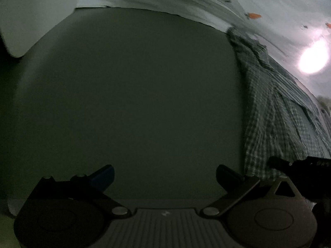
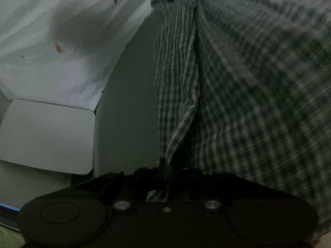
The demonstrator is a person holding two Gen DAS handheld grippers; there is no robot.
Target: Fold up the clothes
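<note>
The right gripper is clenched on a fold of soft checked shirt; the left gripper gapes, released, over the smooth dark table.

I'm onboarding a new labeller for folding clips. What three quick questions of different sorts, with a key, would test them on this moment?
1. True or false: the left gripper holds the checked shirt.
2. Multiple choice: the right gripper is A) wide open, B) shut on the shirt's edge, C) resting on the white panel.
3. Short answer: in the left wrist view, on which side of the dark board does the shirt lie?

Key:
1. False; its fingers stand apart over bare board.
2. B.
3. The right side.
</note>
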